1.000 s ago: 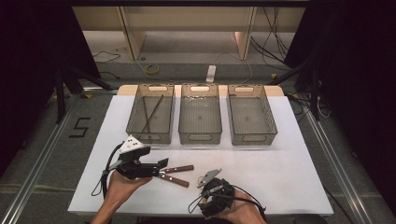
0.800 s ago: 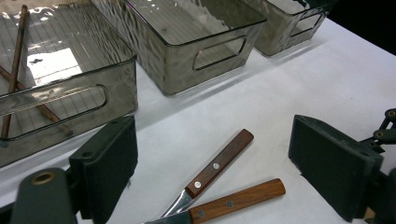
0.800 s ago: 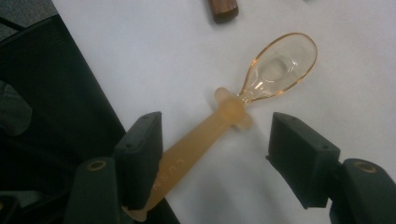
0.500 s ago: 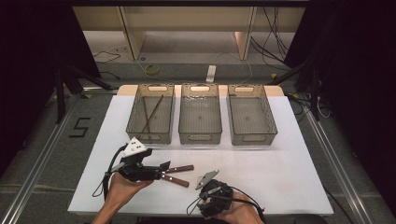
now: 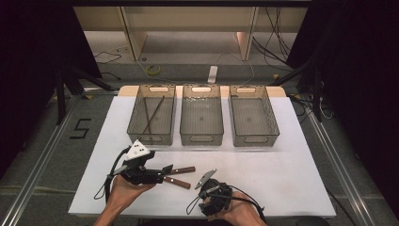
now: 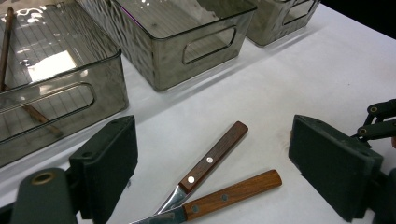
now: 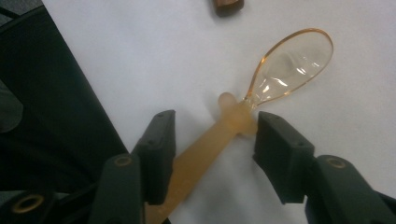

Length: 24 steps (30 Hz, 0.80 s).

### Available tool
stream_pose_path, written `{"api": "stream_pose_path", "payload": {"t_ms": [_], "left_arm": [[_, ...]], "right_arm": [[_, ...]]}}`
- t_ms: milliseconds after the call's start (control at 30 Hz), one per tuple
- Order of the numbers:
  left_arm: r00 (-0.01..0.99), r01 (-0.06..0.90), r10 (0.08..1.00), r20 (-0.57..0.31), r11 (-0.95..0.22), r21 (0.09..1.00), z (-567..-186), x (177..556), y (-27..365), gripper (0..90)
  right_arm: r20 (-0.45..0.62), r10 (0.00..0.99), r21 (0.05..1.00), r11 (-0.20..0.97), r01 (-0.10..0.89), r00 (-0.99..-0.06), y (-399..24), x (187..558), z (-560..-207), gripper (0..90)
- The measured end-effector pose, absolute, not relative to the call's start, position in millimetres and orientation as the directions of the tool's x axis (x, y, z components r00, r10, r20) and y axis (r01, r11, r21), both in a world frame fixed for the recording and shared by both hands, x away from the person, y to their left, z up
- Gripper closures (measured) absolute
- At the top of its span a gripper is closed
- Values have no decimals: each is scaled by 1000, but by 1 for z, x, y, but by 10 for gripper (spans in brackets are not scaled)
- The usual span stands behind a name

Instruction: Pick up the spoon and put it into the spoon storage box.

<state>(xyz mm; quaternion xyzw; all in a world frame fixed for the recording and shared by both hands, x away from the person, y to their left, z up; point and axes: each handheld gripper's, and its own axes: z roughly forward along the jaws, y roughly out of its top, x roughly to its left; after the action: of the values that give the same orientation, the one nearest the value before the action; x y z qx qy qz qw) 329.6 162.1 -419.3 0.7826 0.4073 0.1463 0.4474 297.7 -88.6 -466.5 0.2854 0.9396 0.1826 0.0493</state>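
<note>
A translucent amber spoon lies between the closing hand-held gripper jaws.

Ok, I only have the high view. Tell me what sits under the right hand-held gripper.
Observer: A translucent amber spoon lies on the white table. Its handle runs between the jaws of the right hand-held gripper, which have just been closing. The left pad is not on it yet.
Operator: Now check the left one.
Observer: The left hand-held gripper is wide open, with the dark-handled knife and the lighter-handled knife lying between its jaws, both untouched.
</note>
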Motion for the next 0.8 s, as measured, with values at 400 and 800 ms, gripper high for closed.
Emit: {"api": "stream_pose_path", "payload": {"t_ms": [400, 800], "left_arm": [[627, 500, 768, -131, -268, 824, -419, 329, 162, 151], [624, 498, 769, -139, -254, 830, -418, 329, 165, 152]], "right_arm": [[25, 567, 377, 757, 533, -823, -95, 307, -465, 692], [31, 569, 406, 744, 530, -822, -98, 309, -463, 771]]}}
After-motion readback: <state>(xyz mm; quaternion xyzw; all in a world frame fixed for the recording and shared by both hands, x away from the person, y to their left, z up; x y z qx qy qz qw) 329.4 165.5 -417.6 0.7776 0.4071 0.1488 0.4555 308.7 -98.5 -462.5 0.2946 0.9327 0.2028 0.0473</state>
